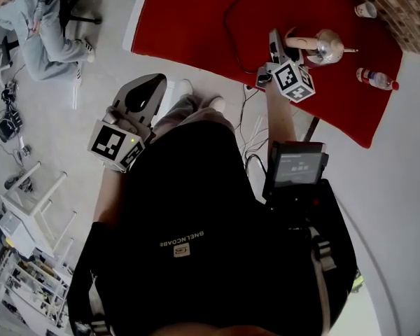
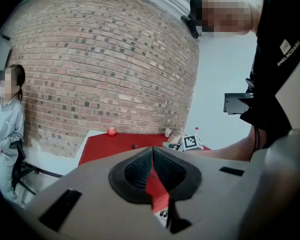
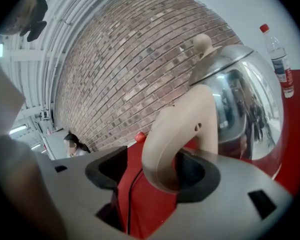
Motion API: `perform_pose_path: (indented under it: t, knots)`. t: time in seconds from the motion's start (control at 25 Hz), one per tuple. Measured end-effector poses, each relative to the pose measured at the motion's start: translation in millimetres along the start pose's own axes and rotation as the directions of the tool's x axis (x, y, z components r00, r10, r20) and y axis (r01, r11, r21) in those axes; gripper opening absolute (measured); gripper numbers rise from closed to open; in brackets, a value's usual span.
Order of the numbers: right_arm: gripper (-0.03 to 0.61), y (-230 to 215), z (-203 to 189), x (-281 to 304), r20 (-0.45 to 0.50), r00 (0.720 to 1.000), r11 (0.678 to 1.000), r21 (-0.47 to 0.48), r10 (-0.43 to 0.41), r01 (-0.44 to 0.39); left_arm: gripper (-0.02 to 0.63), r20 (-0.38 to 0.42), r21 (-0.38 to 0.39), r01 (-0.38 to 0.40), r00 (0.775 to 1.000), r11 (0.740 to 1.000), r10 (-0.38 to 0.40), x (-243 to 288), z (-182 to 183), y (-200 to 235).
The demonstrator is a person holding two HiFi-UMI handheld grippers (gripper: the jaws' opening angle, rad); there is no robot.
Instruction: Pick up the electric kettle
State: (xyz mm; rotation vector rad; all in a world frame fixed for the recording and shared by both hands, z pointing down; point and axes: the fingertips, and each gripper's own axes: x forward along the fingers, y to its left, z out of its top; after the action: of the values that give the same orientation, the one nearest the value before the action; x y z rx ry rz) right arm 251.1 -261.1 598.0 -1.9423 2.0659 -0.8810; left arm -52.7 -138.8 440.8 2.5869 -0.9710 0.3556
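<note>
Head view: shiny steel electric kettle with a beige handle (image 1: 327,46) sits on the red-covered bench (image 1: 196,19), at 1 o'clock in the frame. The right claw (image 1: 276,44) is at the kettle's 9 o'clock, at the handle. Clear plastic bottle with red cap (image 1: 376,80) is at the kettle's 4 o'clock, small white cup (image 1: 365,10) at its 1 o'clock, thin black cable (image 1: 227,26) out at its 9 o'clock. The left claw (image 1: 148,93) is off the bench, at 9 o'clock in the frame, over the grey floor (image 1: 91,82).

Left gripper view: jaws pressed together, nothing between them. Bench and brown brick wall (image 2: 105,69) beyond at 12 o'clock.

Right gripper view: jaws apart around the handle loop. Handle is close against the 3 o'clock pad, with a clear gap to the 9 o'clock pad, so not clamped. Kettle body at 2 o'clock.
</note>
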Motion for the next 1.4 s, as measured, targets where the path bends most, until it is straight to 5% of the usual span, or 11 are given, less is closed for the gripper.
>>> perform_pose_path:
  t: [0.52,1.4]
  knots:
    - [0.163,3,-4,16,0.044,0.991,0.991,-0.030,-0.127,0.128,0.006,0.016,-0.006,-0.035,0.999,0.999,0.036,-37,-5,36]
    - [0.146,-8,8,19,0.067,0.975,0.965,-0.139,-0.214,0.221,0.006,0.029,-0.004,-0.058,0.998,0.998,0.058,-42,-9,37]
